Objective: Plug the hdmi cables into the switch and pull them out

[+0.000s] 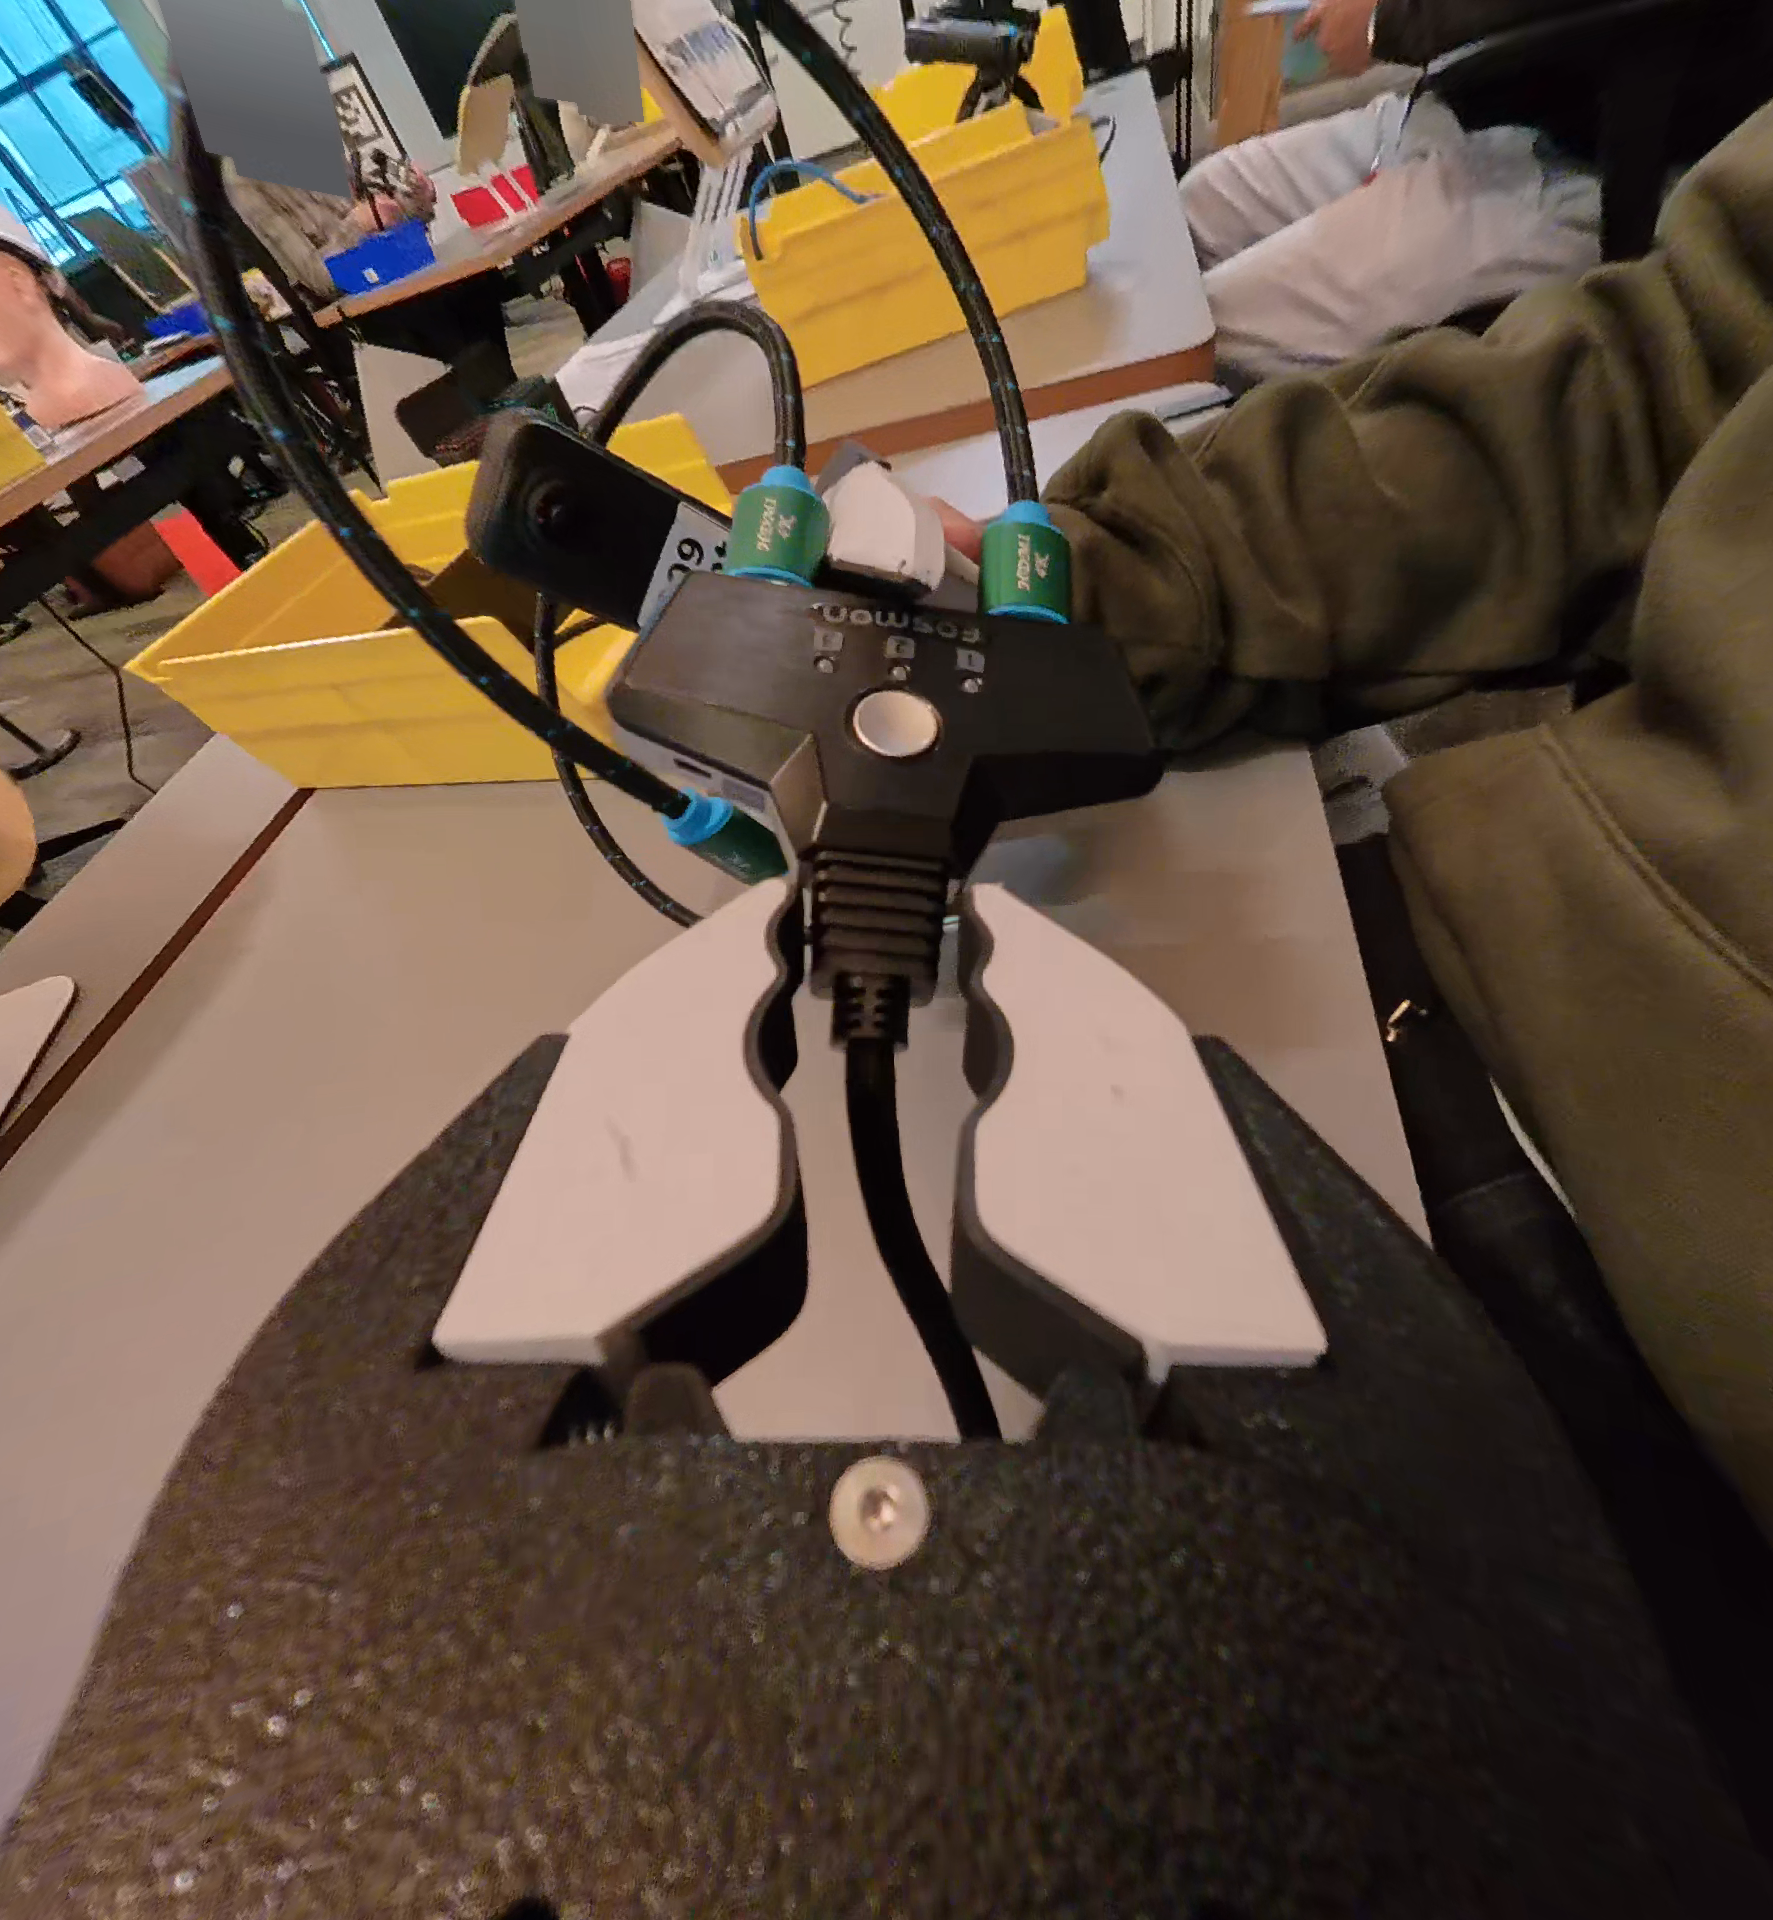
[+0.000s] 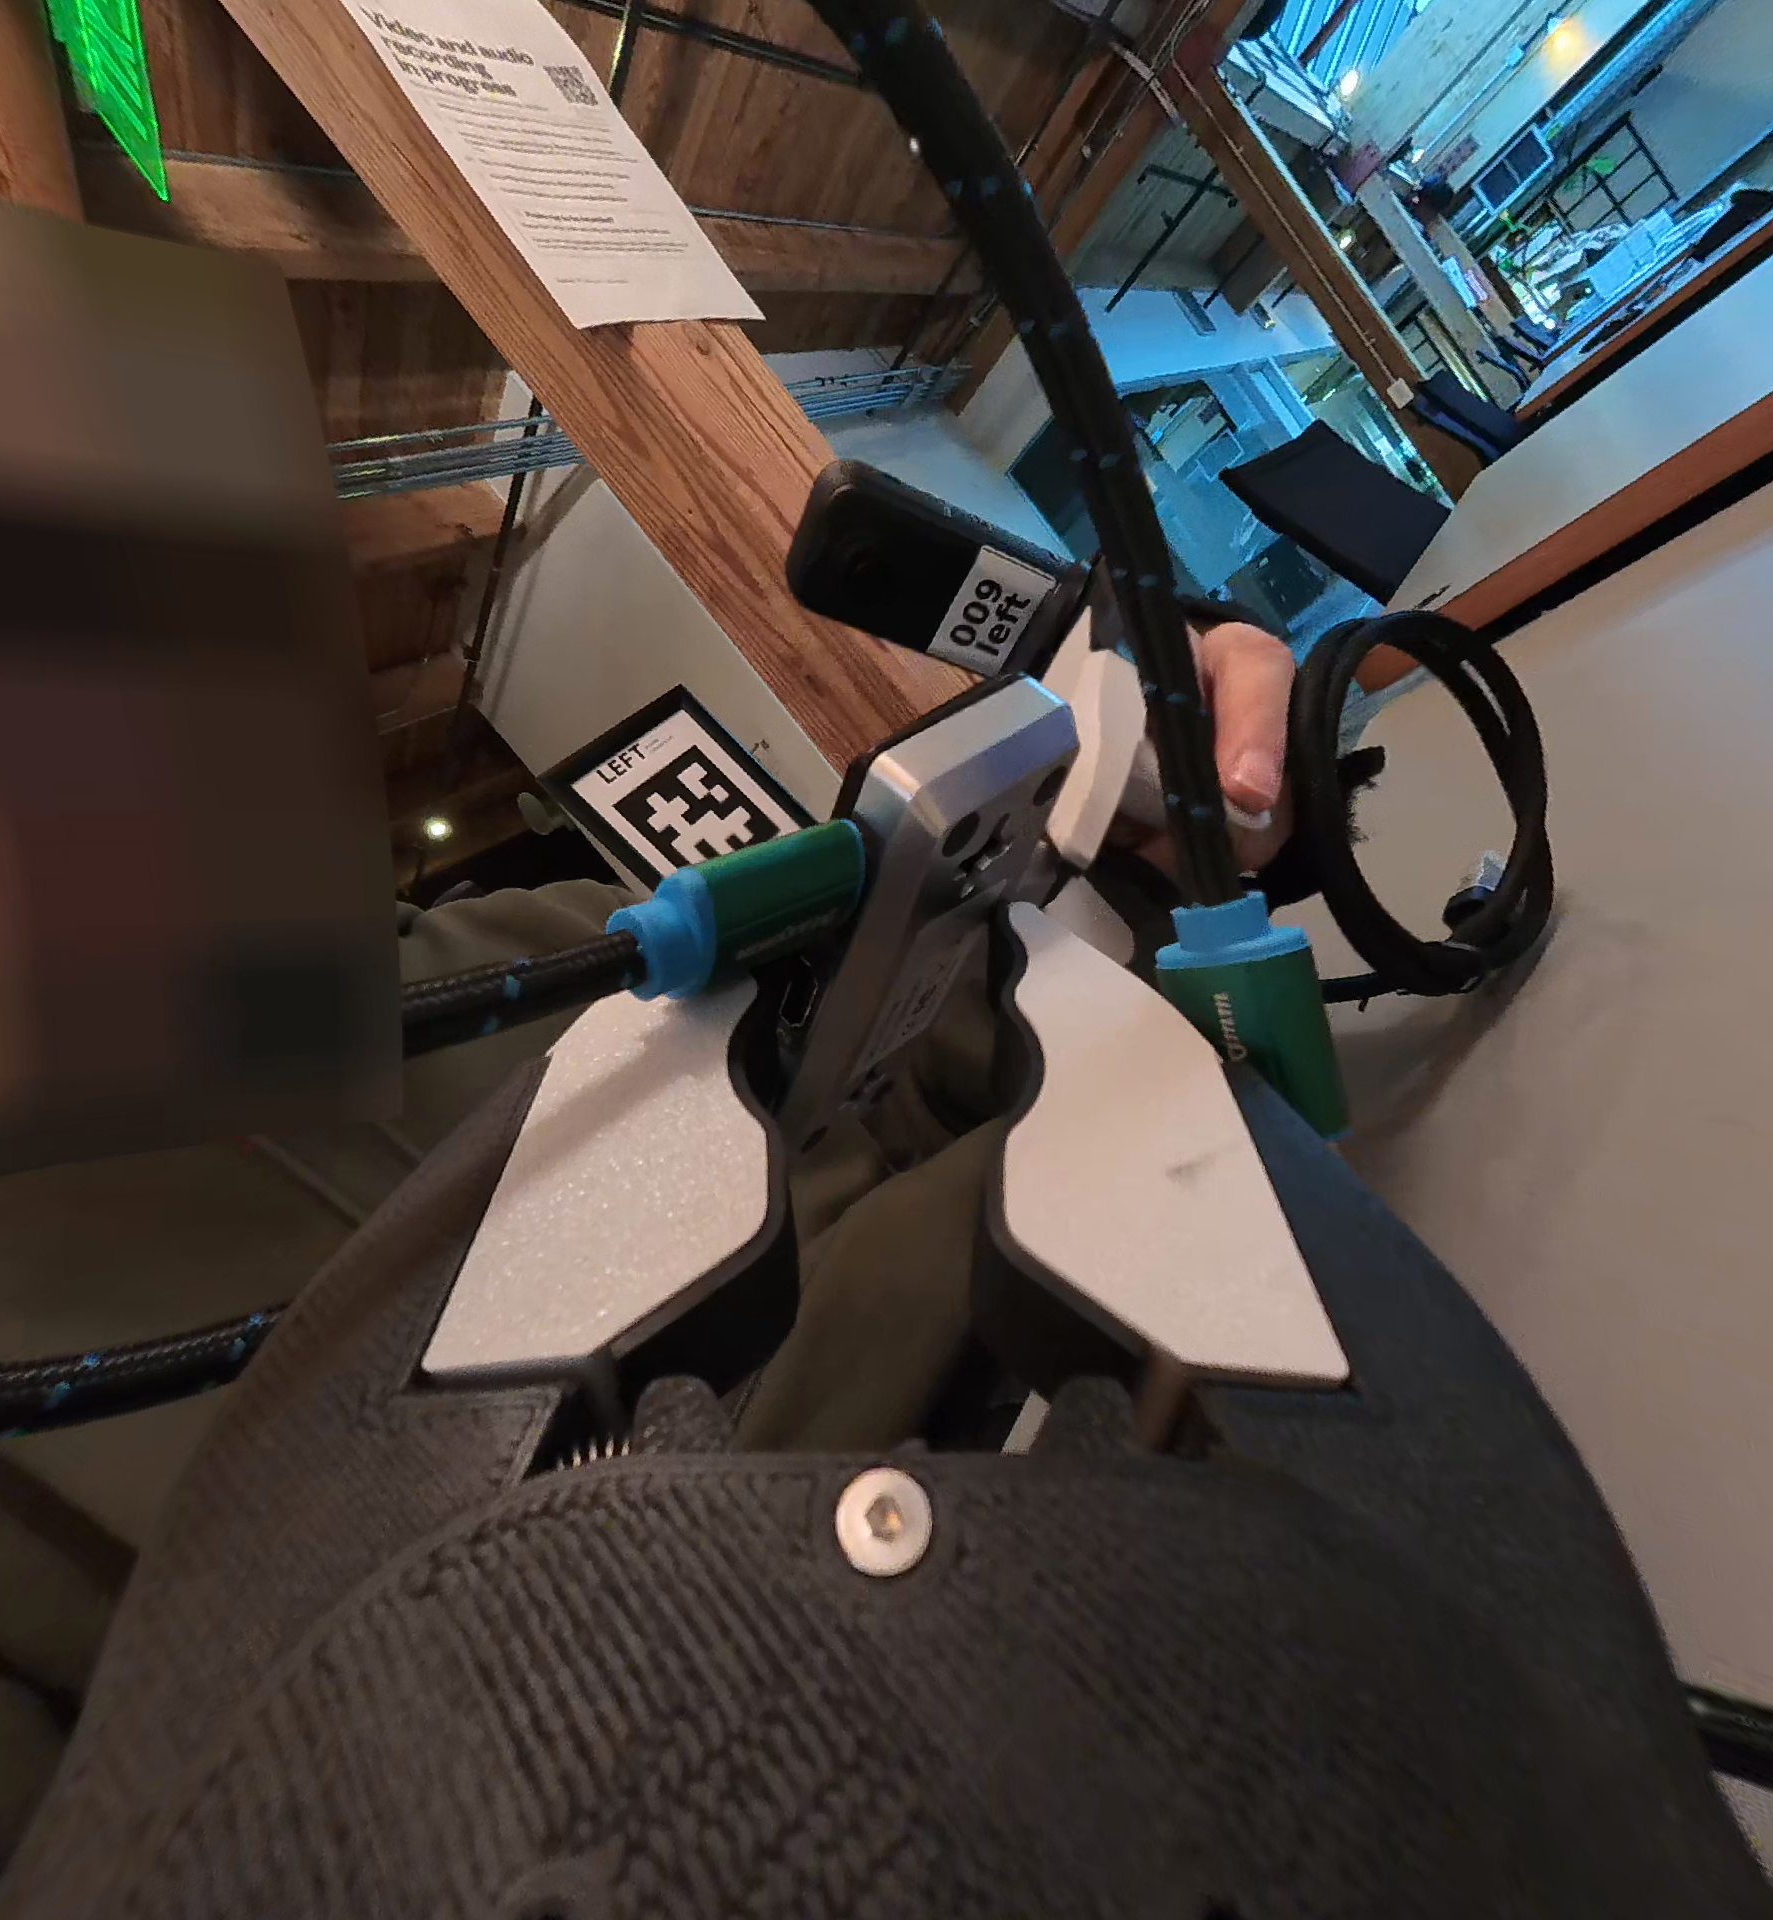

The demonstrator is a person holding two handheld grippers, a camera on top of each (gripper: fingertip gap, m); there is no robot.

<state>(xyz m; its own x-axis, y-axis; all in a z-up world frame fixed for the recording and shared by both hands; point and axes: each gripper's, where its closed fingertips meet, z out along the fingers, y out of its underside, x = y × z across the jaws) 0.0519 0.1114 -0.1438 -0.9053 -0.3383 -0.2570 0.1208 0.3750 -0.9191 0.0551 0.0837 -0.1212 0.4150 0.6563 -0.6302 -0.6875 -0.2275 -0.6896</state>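
My left gripper [image 1: 874, 914] is shut on the ribbed cable neck of the black HDMI switch [image 1: 882, 691] and holds it just above the table [image 1: 394, 1039]. Two green HDMI plugs [image 1: 773, 532] [image 1: 1025, 566] sit in its outer far ports. A third green plug [image 1: 728, 836] hangs loose under the switch's left side. My right gripper [image 2: 887, 966] is open, its jaws straddling the switch's silver underside [image 2: 955, 821] at the empty middle port. One plugged plug [image 2: 757, 904] is by its left finger. The loose plug [image 2: 1261, 1013] is outside its right finger.
Yellow bins [image 1: 362, 665] [image 1: 913, 239] stand beyond the table's far edge. A coiled black cable [image 2: 1422, 810] lies on the table behind the switch. The person's olive sleeve [image 1: 1381, 540] fills the right side. Braided cables [image 1: 342, 499] arc overhead.
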